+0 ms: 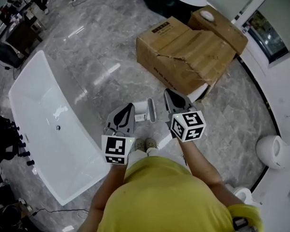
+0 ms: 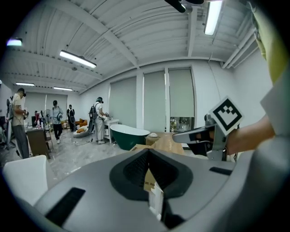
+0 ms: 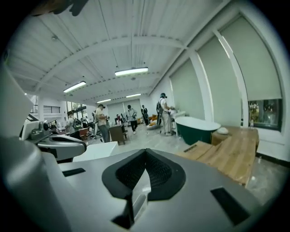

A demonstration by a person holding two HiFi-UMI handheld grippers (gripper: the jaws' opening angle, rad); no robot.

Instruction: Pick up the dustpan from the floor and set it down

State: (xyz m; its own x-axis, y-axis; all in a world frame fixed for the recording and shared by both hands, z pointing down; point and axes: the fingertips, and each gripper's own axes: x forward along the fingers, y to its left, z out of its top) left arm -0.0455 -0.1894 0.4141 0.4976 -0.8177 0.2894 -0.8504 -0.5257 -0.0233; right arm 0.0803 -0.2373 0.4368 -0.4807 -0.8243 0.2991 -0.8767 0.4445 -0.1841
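Note:
In the head view a white dustpan (image 1: 146, 111) rests on the grey marble floor just ahead of the person's shoes, between the two raised grippers. My left gripper (image 1: 129, 108) is held above the floor to the dustpan's left, its jaws together with nothing in them. To the dustpan's right my right gripper (image 1: 168, 93) is also lifted, shut and empty. In the left gripper view the jaws (image 2: 148, 152) meet at the tip, and a sliver of the white dustpan (image 2: 156, 202) shows below through the slit. The right gripper view shows its jaws (image 3: 145, 152) closed the same way.
Crushed cardboard boxes (image 1: 190, 52) lie on the floor ahead and to the right. A long white bathtub (image 1: 45, 126) stands at the left, a white fixture (image 1: 274, 151) at the right. Several people (image 2: 98, 118) and a dark green tub (image 2: 128, 136) are far back.

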